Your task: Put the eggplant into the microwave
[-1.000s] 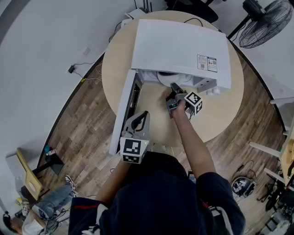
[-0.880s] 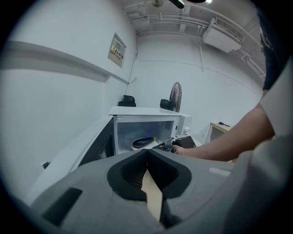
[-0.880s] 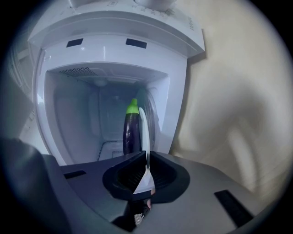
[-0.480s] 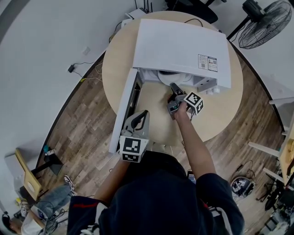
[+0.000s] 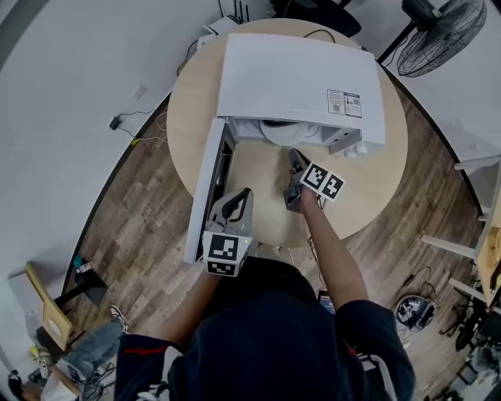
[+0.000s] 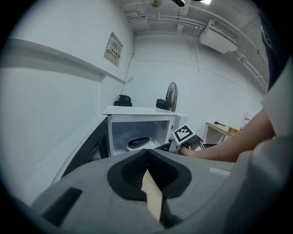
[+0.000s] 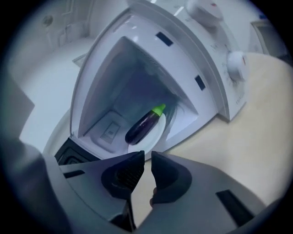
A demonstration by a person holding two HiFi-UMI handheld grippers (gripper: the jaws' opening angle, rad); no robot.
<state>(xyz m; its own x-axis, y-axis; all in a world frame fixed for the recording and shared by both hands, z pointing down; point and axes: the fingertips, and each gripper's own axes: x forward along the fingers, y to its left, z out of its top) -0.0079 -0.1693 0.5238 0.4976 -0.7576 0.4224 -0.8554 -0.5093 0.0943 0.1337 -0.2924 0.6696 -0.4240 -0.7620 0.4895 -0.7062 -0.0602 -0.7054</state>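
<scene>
Bright, even room light with soft shadows. Every view bows at the edges and has dark, rounded corners. The right gripper view is blurred, and the microwave [image 7: 137, 91] interior looks bluish. A ceiling lamp [image 6: 205, 2] glares in the left gripper view.

In the head view the microwave's [image 5: 301, 78] top hides its cavity, so the eggplant [image 7: 145, 124] does not show there and only a rim of the plate [image 5: 283, 133] pokes out; the label [image 5: 344, 102] on that top is too small to read. The person's body covers the table's [image 5: 188, 117] near edge, the fan [image 5: 438, 35] is cut by the top edge, and the right gripper [image 5: 293, 159] is too small and dark there to read its jaws. The right gripper view is blurred, its knobs [image 7: 236, 61] soft, and the wall sign [image 6: 113, 50] in the left gripper view cannot be read.
</scene>
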